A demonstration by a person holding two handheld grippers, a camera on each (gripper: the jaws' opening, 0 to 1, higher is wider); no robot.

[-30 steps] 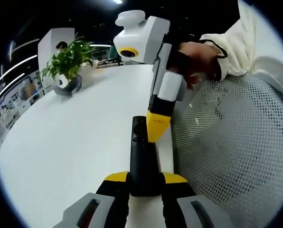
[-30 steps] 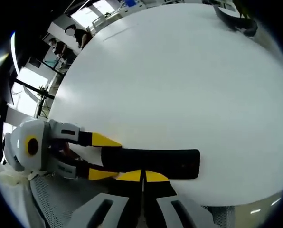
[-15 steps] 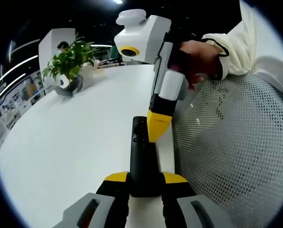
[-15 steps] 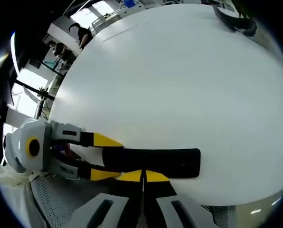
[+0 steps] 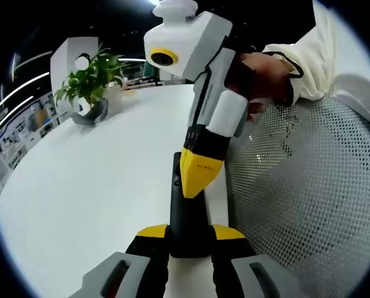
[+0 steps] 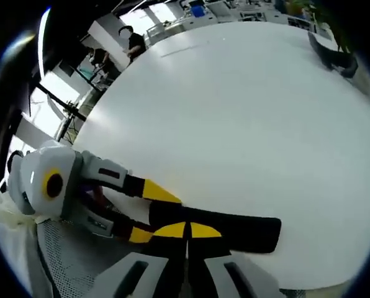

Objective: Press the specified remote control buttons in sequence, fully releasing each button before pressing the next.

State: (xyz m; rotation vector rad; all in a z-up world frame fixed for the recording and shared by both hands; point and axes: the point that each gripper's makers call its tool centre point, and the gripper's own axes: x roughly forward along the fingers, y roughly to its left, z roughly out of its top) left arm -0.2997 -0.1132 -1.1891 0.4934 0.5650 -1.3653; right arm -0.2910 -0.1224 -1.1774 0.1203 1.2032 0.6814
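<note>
While clamped by its near end in the left gripper (image 5: 190,239) over the table (image 5: 79,186), remote (image 5: 184,214) under the closed right gripper (image 5: 195,186), tip on or just above its buttons; sequence progress unreadable, likely mid-press.

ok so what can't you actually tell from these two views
- Which button is pressed: in the left gripper view the right gripper tip covers the remote control face.
- Button labels: too small and dark in the right gripper view on the remote control.
- Whether the tip touches the remote: hidden by the tip itself.
- Plant pot: cut off by the right gripper view's edge.
</note>
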